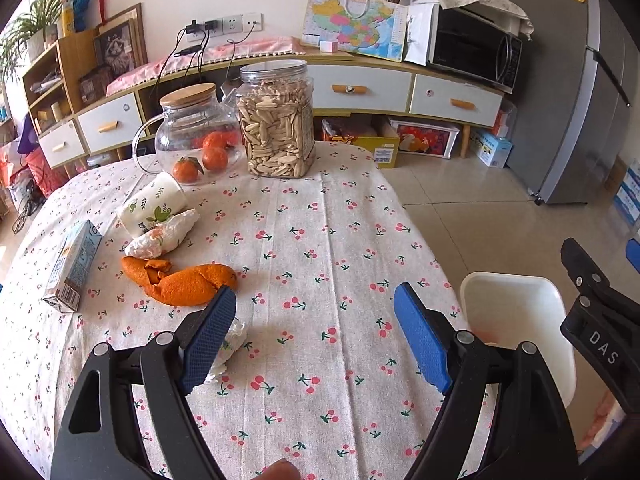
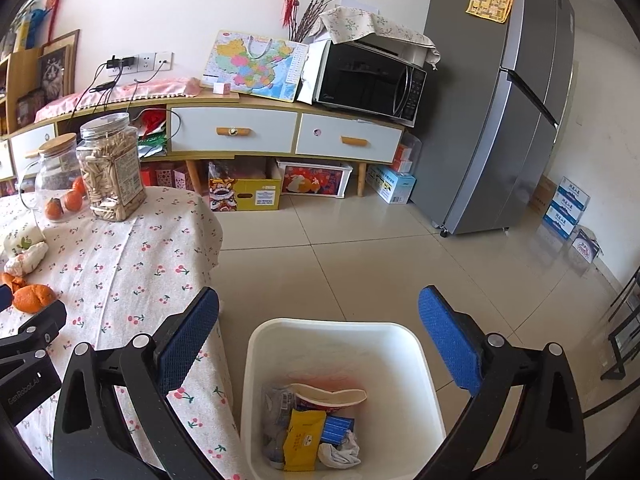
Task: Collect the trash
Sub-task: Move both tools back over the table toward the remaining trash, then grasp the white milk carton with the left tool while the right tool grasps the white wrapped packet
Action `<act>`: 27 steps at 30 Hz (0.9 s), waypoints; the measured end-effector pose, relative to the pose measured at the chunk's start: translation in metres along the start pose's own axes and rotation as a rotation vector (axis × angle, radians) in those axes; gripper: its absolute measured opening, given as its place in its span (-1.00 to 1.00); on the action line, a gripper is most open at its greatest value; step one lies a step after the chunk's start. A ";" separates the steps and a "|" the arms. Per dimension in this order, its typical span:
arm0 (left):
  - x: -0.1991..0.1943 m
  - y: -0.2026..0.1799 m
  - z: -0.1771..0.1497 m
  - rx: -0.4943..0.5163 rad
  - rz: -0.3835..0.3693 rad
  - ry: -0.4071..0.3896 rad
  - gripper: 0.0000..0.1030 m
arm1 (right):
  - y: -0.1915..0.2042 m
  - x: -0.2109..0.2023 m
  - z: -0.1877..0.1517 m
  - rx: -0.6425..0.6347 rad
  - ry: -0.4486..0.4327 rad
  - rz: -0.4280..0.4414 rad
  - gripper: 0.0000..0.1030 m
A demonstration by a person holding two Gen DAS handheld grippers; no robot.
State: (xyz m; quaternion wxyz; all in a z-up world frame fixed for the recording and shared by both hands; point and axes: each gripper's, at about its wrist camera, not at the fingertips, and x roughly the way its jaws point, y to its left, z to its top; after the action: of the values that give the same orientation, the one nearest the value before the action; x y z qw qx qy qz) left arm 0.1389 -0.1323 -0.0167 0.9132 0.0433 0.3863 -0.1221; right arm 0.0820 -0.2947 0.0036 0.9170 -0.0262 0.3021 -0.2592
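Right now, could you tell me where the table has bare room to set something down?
The cloth is free from the seed jar down to the open left gripper, and right to the table edge by the white bin. The left side is crowded: orange peel, crumpled tissue, carton, tangerines.

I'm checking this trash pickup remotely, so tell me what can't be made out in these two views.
- Crumpled tissue, left wrist view: partly hidden behind the left gripper finger.
- Bin bottom, right wrist view: cut off by the lower edge; the trash is piled up.
- Carton print: too small to read.
- Bin, left wrist view: inside hidden by its wall and the right gripper.
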 end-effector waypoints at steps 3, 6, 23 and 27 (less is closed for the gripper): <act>-0.002 0.009 0.001 -0.015 0.014 -0.005 0.54 | 0.012 -0.003 0.003 -0.008 -0.004 0.017 0.86; -0.003 0.023 0.001 -0.031 0.040 -0.004 0.54 | 0.023 -0.005 0.005 -0.016 -0.005 0.031 0.86; 0.004 0.120 0.000 -0.147 0.170 0.061 0.66 | 0.113 -0.010 0.014 -0.083 0.044 0.195 0.86; 0.011 0.149 0.006 -0.162 0.229 0.082 0.67 | 0.132 -0.011 0.015 -0.097 0.050 0.232 0.86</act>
State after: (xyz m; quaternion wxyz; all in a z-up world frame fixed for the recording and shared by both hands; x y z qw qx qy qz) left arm 0.1890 0.0089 -0.0231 0.9052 0.0182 0.4243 0.0163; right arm 0.1436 -0.1769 -0.0048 0.9306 -0.0290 0.3382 -0.1369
